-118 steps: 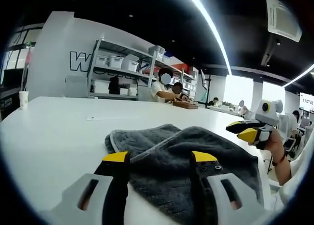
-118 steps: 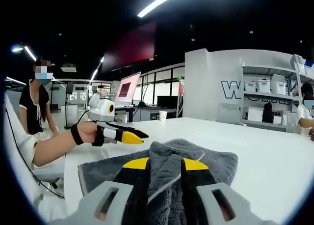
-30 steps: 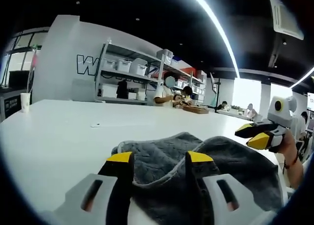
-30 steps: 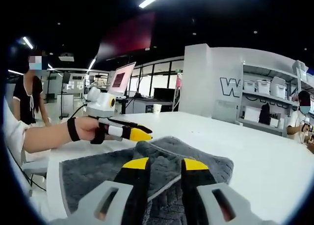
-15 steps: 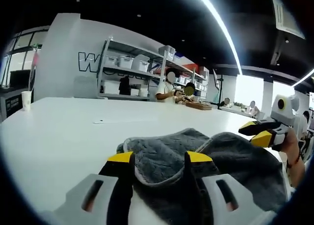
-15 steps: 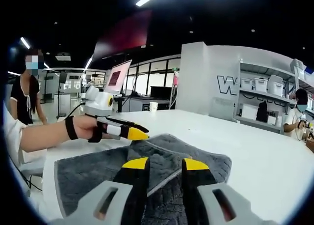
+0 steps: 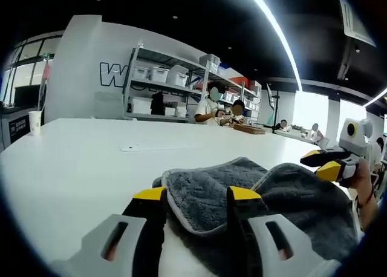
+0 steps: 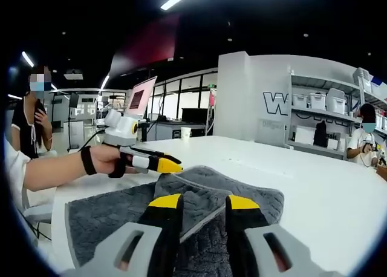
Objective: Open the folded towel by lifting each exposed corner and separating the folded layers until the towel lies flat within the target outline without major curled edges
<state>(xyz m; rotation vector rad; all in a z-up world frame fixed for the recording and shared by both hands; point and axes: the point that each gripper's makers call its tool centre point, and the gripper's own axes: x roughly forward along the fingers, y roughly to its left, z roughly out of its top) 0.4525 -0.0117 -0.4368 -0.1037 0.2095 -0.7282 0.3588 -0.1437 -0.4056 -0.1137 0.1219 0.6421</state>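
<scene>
left claw [image 7: 195, 195] clamped on towel [image 7: 284, 195] edge to peel its layer; right claw [image 8: 204, 202] pinches another fold, on the white surface [image 7: 72, 162]

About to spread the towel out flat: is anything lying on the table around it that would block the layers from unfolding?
Nothing visible does. The grey towel lies between both grippers' jaws on the white table, bare near it; a paper cup stands at the far edge and a small flat object lies well beyond the towel.

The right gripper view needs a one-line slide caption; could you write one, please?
Right gripper pinching a lifted fold of the grey towel on the white table, left gripper alongside.
</scene>
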